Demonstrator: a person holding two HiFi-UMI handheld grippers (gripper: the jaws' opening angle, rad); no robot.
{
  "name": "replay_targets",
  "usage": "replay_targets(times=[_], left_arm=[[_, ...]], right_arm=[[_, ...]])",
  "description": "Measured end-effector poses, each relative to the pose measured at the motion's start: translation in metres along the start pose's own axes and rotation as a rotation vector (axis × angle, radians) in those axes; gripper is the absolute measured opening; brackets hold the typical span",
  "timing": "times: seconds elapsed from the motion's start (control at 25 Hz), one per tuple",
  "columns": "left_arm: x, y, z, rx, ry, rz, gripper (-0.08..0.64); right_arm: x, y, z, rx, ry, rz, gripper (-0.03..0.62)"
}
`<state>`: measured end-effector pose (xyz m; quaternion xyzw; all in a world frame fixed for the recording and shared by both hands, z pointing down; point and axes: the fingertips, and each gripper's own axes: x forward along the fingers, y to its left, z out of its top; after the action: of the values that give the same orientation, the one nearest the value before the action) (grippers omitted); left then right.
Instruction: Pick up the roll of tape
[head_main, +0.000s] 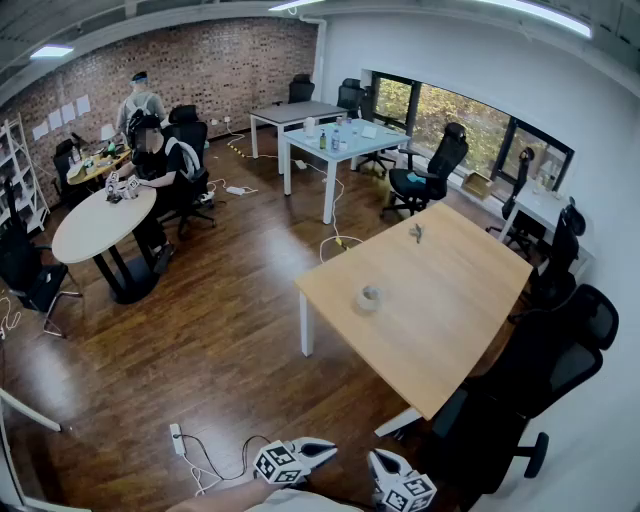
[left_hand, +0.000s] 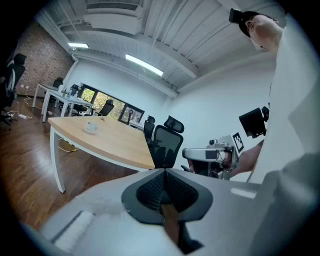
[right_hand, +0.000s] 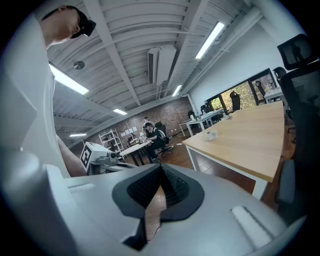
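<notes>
The roll of tape (head_main: 369, 297), pale and lying flat, sits on the light wooden table (head_main: 450, 320) near its left edge. Both grippers are low at the bottom of the head view, well short of the table. My left gripper (head_main: 326, 449) and my right gripper (head_main: 378, 460) point toward it. In the left gripper view the tape (left_hand: 91, 127) is small and far off on the table (left_hand: 115, 145), and my left gripper's (left_hand: 164, 181) jaws are closed together on nothing. In the right gripper view the tape (right_hand: 212, 134) is likewise distant, and my right gripper's (right_hand: 160, 174) pads meet with nothing between them.
Black office chairs (head_main: 540, 370) stand along the table's right side. A small dark object (head_main: 416, 233) lies at the table's far end. A power strip with cables (head_main: 178, 438) lies on the wood floor. A person (head_main: 155, 150) sits at a round white table (head_main: 100, 222).
</notes>
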<state>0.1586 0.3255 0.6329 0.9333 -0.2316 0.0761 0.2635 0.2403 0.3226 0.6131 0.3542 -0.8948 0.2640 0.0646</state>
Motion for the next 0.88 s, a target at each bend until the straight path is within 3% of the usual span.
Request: replay_targets(times=[0.12,0.32,0.64,0.88], left_arm=[[-0.012,0.047,0.031,0.034,-0.036,0.034,0.005],[-0.033,0.097,0.063,0.038,-0.077,0.049,0.005],[-0.075,0.141,0.078,0.085,-0.058,0.072,0.005],[-0.097,0.180,0.089,0.072,-0.073,0.111,0.005]], right_arm=[[0.050,-0.002,0.036,-0.050,-0.013,0.019,0.006],[0.098,0.001,0.065,-0.082,-0.007,0.018,0.006],[0.158,0.017,0.090,-0.109,0.022,0.003,0.006],[0.194,0.008,0.119,-0.159,0.013,-0.013,0.006]])
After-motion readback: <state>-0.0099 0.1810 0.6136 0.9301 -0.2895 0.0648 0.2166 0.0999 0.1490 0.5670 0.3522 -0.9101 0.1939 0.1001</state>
